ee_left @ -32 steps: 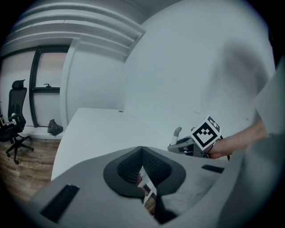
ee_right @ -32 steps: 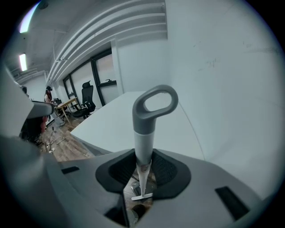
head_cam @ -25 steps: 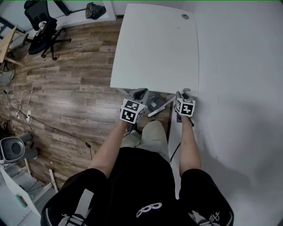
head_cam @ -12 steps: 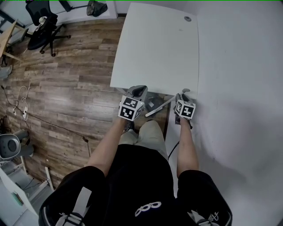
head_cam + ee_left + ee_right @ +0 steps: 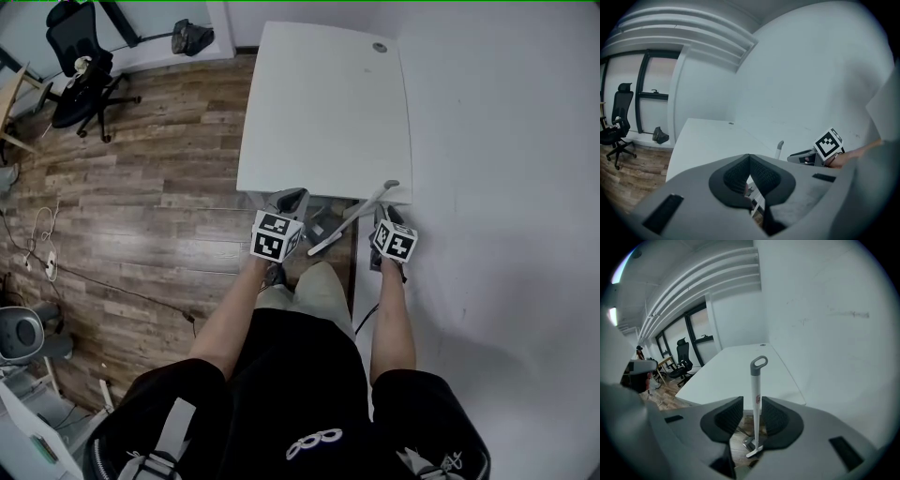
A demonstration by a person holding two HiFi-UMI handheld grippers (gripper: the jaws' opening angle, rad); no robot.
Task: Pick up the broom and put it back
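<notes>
The broom [image 5: 349, 221] has risen in the last second. Its grey loop [image 5: 392, 185] now pokes over the table's near edge, beyond the nose of the right gripper, where earlier it sat level with that nose. Both grippers remain at the table's near edge and the rest of the room is unchanged.

The far left holds one black chair [image 5: 80, 70] and one dark bag [image 5: 192, 37] on the wood floor [image 5: 150, 187]. A person [image 5: 300, 394] stands at the near end of the one white table [image 5: 319, 112] with two grippers.

The left gripper [image 5: 289, 200] is at the table's near edge. Its pads meet at the tips and nothing can be seen gripped between them.

The one broom slants up to the right, from a lower end near the left gripper to its loop by the table's near right corner. In the right gripper view it stands upright, its foot above the floor.

The right gripper [image 5: 752, 399] has its jaws parted around the white shaft. The shaft lies against the right-hand pad, with a clear gap to the left-hand one, so the jaws are not clamped on it.

A bare white wall [image 5: 506, 187] fills the right.
</notes>
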